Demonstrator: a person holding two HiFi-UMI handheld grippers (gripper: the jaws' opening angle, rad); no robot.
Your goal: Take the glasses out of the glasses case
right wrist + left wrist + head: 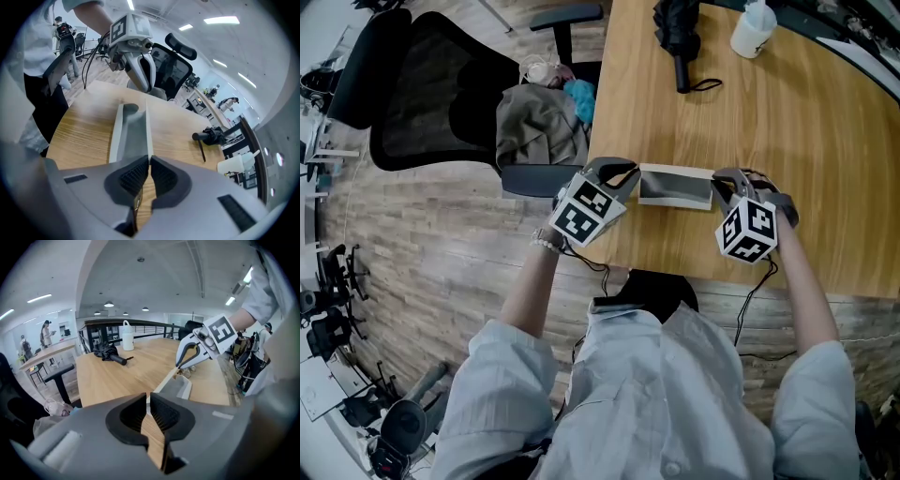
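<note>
Open grey glasses case (675,186) lies by the near edge of the wooden table (787,122). The left gripper (630,174) narrowly pinches its left end; the right gripper (724,184), jaws together, nips the thin glasses frame (135,201) at its right end

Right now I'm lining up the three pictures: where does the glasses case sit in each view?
Head view: glasses case right of centre, above the middle.
Left gripper view: glasses case right of centre, just past the jaws.
Right gripper view: glasses case centre-left, straight beyond the jaws.
Shared landmark: black umbrella.
</note>
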